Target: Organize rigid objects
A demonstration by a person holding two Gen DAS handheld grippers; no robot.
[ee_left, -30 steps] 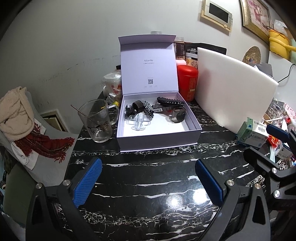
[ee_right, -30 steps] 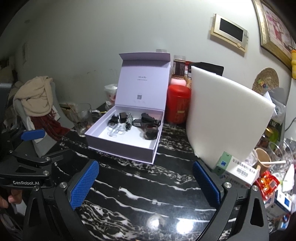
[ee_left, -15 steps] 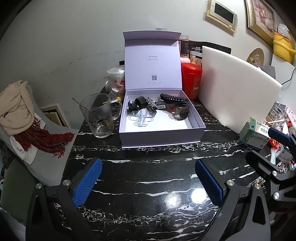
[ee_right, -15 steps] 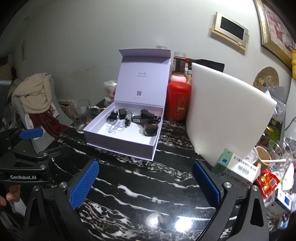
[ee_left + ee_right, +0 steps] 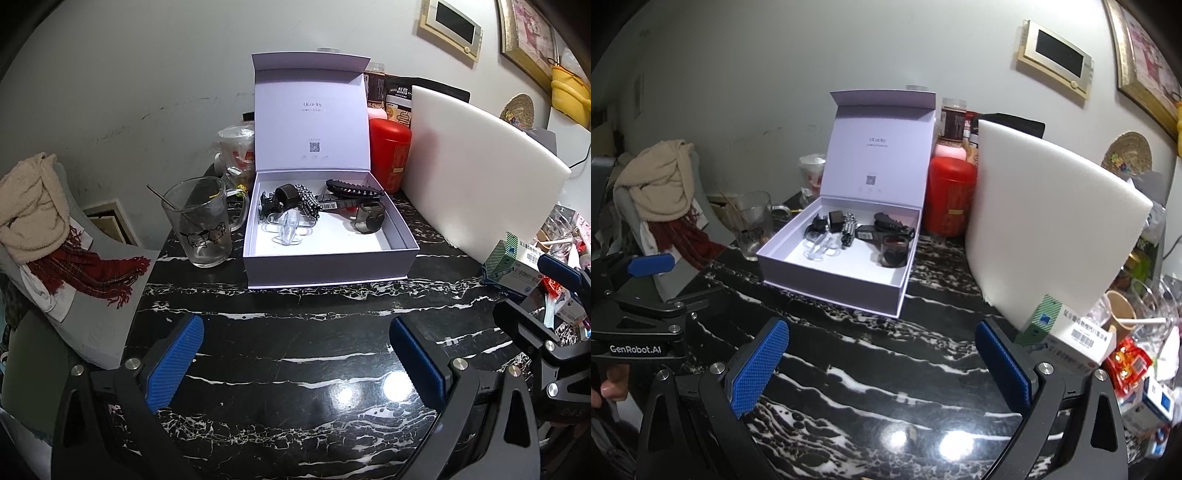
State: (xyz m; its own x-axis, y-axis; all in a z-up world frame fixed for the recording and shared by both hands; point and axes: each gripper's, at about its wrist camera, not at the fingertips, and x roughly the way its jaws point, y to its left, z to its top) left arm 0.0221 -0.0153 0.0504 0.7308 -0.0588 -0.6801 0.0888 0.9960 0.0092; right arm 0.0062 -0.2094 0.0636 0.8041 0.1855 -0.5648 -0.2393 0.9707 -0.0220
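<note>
A lavender gift box stands open on the black marble table, lid upright; it also shows in the right wrist view. Inside lie several hair clips: a clear one, a black toothed one, a smoky round one, a black-and-white checked one and a small black claw. My left gripper is open and empty above the table, short of the box. My right gripper is open and empty, short of the box.
A glass mug with a stick stands left of the box. A red canister and a white foam board stand to the right. A medicine box and clutter lie at far right. A chair with scarves is on the left.
Both grippers have drawn back and risen a little, so the box sits lower and smaller in each view. Both stay open. Nothing in the box has moved.
</note>
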